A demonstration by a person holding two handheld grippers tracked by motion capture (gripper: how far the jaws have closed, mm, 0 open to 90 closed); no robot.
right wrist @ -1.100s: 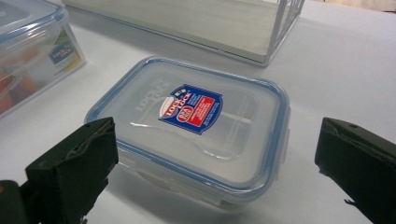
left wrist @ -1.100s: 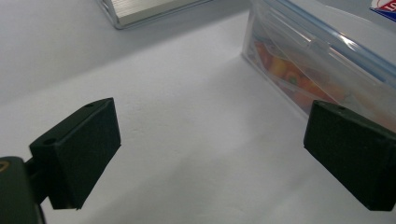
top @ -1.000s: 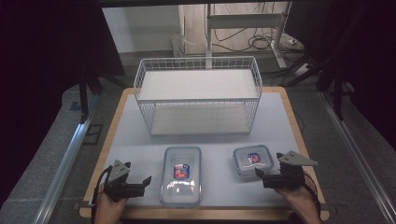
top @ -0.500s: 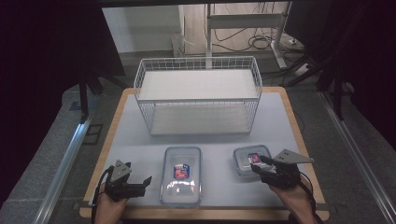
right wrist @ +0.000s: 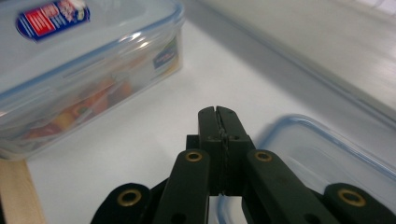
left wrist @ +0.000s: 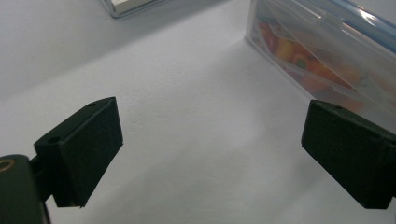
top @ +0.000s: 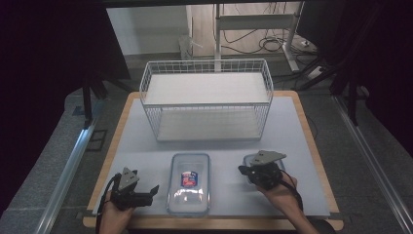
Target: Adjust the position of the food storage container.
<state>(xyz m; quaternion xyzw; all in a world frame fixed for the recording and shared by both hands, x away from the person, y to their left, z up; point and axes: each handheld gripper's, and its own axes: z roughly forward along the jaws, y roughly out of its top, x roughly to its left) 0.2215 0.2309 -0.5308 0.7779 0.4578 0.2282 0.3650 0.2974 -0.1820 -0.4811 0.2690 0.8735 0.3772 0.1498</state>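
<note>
Right tongs newly over small container

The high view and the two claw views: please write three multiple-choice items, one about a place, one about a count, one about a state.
1. Where does the wire basket stand?
A. at the table's far side
B. at the near edge
C. on the floor

2. How many clear lidded boxes lie on the table?
A. one
B. two
C. four

3. How are the right claw's jaws?
A. wide open
B. shut on a spoon
C. shut, with nothing between

Key: 1 A, it stands beyond both boxes; 2 B, the long box and the small box; 3 C, the pads meet over the small box's lid.
</note>
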